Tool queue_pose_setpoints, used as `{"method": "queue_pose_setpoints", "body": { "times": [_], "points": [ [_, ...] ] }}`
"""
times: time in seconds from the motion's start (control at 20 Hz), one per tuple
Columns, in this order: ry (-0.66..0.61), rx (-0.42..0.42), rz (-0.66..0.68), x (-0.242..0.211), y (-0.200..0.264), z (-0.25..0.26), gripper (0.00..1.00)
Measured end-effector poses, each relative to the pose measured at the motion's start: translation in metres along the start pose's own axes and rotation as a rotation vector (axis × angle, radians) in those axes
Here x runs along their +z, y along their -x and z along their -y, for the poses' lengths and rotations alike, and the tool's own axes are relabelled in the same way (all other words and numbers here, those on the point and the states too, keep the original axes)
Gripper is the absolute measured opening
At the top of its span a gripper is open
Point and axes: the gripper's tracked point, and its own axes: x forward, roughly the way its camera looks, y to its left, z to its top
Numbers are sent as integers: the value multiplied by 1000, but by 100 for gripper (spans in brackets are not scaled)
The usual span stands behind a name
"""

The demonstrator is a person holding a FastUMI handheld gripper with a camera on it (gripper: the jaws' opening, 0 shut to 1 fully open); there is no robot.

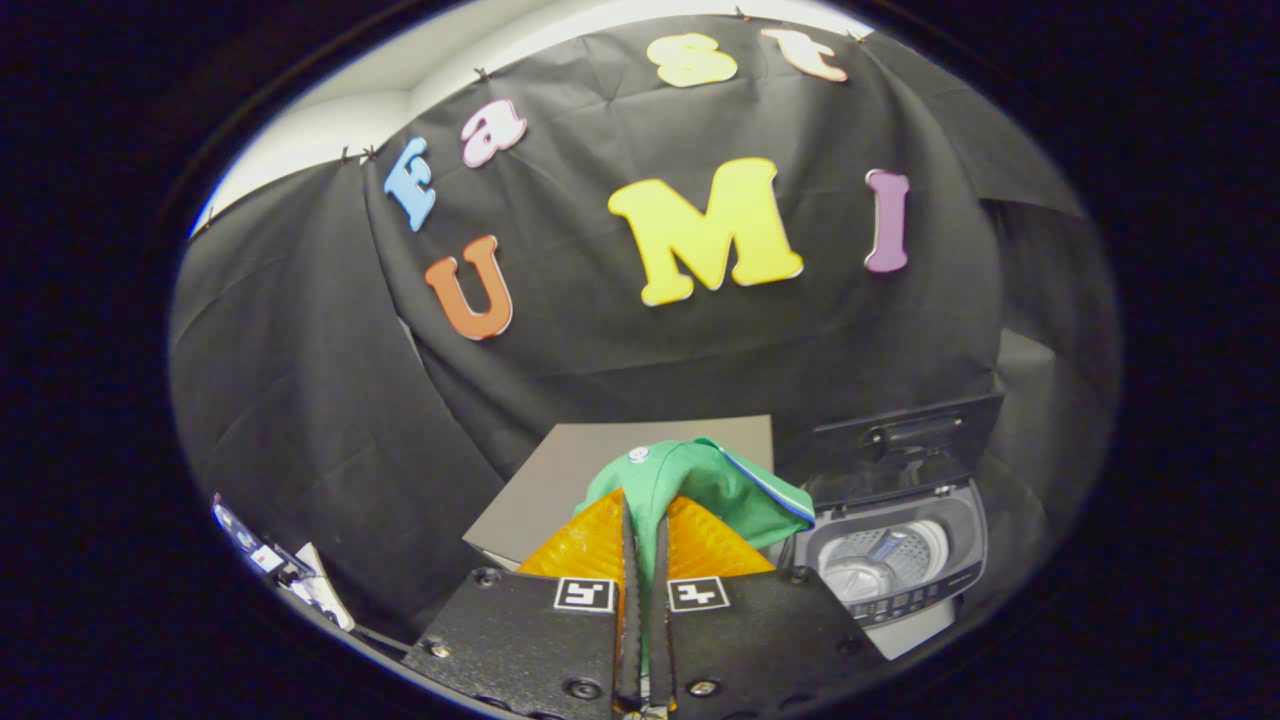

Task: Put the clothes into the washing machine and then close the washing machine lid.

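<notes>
grey table; gripper pinching green garment, washing machine lid up.

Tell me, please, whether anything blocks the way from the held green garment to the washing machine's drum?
Nothing visible does: the gripper is shut on the green garment, and the washing machine beside it has its lid raised.

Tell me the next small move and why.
Probably carry the green garment sideways toward the washing machine. The tongs are shut on the cloth, the lid stands open, and the drum sits beside the fingers, not ahead of them.
</notes>
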Motion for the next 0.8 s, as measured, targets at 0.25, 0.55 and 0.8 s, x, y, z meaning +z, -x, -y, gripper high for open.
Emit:
{"method": "queue_pose_setpoints", "body": {
  "times": [0.25,0.55,0.8],
  "points": [
    [11,-72,113,44,75,63,7],
    [31,-172,186,78,118,158,7],
    [77,-166,152,83,85,231,7]
  ]
}}
